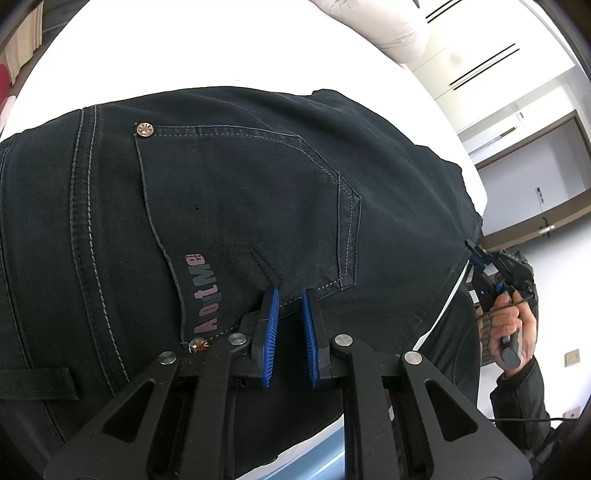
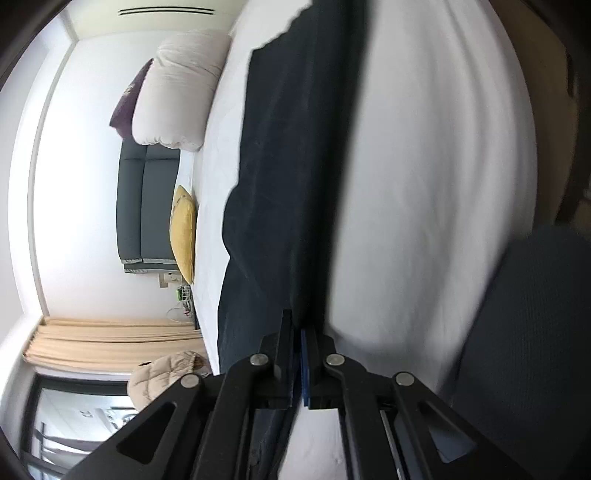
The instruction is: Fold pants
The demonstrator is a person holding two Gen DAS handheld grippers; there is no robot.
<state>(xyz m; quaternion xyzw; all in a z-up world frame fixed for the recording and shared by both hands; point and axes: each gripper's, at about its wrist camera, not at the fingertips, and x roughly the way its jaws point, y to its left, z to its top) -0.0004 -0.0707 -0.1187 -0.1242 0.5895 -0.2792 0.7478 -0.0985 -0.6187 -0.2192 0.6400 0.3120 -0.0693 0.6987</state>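
Observation:
Dark navy pants (image 1: pixel 240 192) lie on a white bed (image 1: pixel 184 48), back pocket and a printed logo up. My left gripper (image 1: pixel 290 295) hovers over the waist area near the pocket's lower edge, its blue pads apart and nothing between them. My right gripper (image 2: pixel 300 325) is shut on an edge of the pants (image 2: pixel 273 184), which stretch away from it across the bed. The right gripper also shows in the left wrist view (image 1: pixel 476 254), at the pants' right edge, held by a hand.
A white duvet (image 1: pixel 388 29) is bunched at the bed's far end. In the right wrist view a grey headboard (image 2: pixel 147 206), a yellow cushion (image 2: pixel 183 232), a purple pillow (image 2: pixel 129 103) and beige curtains (image 2: pixel 110 339) stand beyond the bed (image 2: pixel 424 184).

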